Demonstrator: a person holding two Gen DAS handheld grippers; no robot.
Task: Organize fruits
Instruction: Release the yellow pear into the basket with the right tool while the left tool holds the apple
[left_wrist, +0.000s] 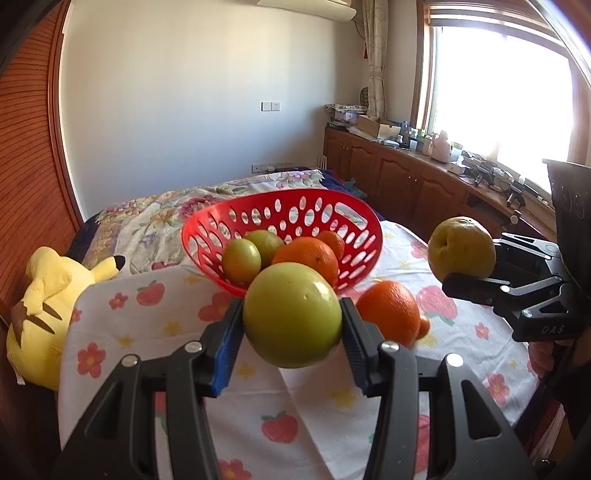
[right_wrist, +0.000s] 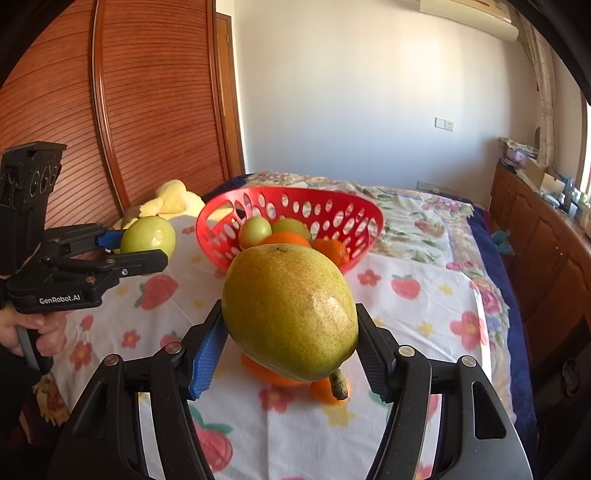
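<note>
A bed is serving as the work surface, and a white cloth (left_wrist: 122, 332) printed with strawberries and flowers is lying over its near part, while a floral quilt (right_wrist: 413, 210) is covering the far part. A red perforated basket (left_wrist: 347, 218) is sitting in the middle of the cloth, holding two green fruits and at least two oranges.

The left gripper (left_wrist: 291, 325) is clamping a round green apple (left_wrist: 291, 314) between its pads, holding it in the air in front of the basket's near rim. The right gripper (right_wrist: 290, 347) is gripping a large yellow-green pear (right_wrist: 288, 314) the same way, stem end toward the camera, also above the cloth and nearer than the basket. A hand (right_wrist: 44, 332) is wrapping around the left gripper's handle at the left edge of the right wrist view.

On the cloth just right of the held apple in the left view, a loose orange (left_wrist: 388, 314) is lying with a smaller orange fruit (left_wrist: 424, 326) touching its right side.

A yellow plush toy (left_wrist: 40, 314) is lying at the left edge of the bed against a reddish slatted wooden panel (right_wrist: 155, 92). The far wall is white, with a switch plate and an air conditioner high up. Along the right, wooden cabinets (left_wrist: 399, 173) are running under a bright window (left_wrist: 498, 92), their top crowded with boxes and bottles.
</note>
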